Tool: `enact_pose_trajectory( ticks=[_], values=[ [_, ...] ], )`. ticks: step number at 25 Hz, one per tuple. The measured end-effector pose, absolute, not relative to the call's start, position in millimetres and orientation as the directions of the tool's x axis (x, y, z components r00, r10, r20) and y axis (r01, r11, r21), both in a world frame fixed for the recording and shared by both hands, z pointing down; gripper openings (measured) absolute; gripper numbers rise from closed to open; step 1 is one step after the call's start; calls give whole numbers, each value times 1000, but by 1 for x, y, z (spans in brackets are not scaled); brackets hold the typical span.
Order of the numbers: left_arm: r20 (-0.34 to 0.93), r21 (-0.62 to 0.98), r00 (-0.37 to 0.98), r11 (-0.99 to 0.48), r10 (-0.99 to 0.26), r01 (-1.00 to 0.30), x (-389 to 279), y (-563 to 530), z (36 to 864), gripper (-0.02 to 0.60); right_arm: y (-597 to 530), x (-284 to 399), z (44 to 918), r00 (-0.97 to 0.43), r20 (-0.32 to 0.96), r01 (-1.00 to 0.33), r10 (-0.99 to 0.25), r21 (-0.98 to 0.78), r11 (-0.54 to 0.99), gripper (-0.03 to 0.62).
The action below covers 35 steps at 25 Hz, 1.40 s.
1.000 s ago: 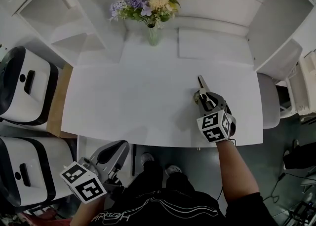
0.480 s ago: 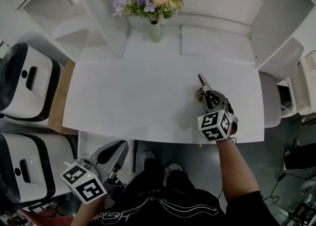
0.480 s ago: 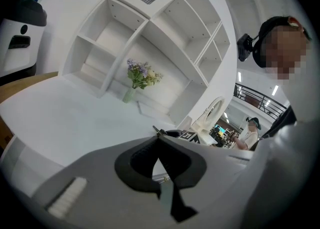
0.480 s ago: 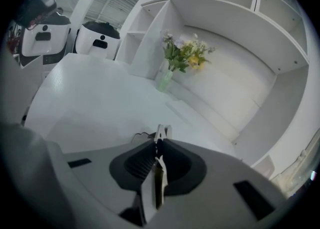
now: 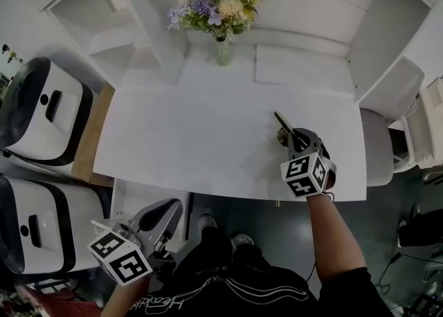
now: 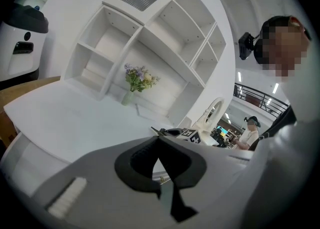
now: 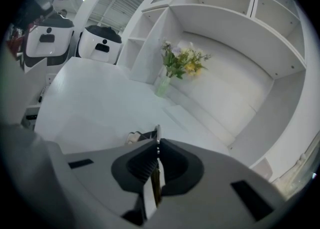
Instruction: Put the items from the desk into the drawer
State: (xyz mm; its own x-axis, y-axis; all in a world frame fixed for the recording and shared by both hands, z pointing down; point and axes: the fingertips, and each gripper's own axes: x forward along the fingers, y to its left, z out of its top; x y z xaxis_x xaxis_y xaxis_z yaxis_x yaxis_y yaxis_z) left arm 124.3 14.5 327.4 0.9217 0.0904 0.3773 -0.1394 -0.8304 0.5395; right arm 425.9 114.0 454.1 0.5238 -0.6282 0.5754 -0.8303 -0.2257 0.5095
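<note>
1. Nearest to me, my left gripper (image 6: 159, 146) is clenched, jaws together with nothing in them. It hangs low on my left, below the front edge of the desk (image 5: 194, 136).
2. My right gripper (image 7: 157, 147) has just been closing its jaws, and they are pinched on a thin flat item (image 7: 157, 134). It stands on edge between the pads and pokes out past the tips.
3. From the head view, that item is a dark sliver pointing away from me, over the right front part of the desk. I can't tell whether it touches the top.
4. Just left of the tips there's a small pale-and-dark bit (image 7: 133, 135). I can't say whether it is part of the item.
5. Left of the desk stand two white-and-black machines (image 5: 41, 111).
6. At the back, centre, there's a vase (image 5: 222, 51) of flowers, with white shelves (image 5: 104, 25) around it.
</note>
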Motion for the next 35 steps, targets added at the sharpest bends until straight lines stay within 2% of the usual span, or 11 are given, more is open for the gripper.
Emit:
enact_pose_trajectory(
  ticks=[9,20,30,35],
  values=[
    [332,529,943,-827,-3,-189,109,28,309,8,107,387,396,409,511,-888,-756,414,-200,11],
    [320,483,931,-816,-173,-318,62,19,308,8,66,260,323,48,409,-975,-911,217,46,11],
    [299,465,898,-772,-324,-433,2,0,309,9,29,143,306,-271,369,-946,-889,67,316,11],
    [309,474,862,-721,-401,-505,-33,-20,317,8,6,92,311,-377,378,-904,-845,48,425,11]
  ],
)
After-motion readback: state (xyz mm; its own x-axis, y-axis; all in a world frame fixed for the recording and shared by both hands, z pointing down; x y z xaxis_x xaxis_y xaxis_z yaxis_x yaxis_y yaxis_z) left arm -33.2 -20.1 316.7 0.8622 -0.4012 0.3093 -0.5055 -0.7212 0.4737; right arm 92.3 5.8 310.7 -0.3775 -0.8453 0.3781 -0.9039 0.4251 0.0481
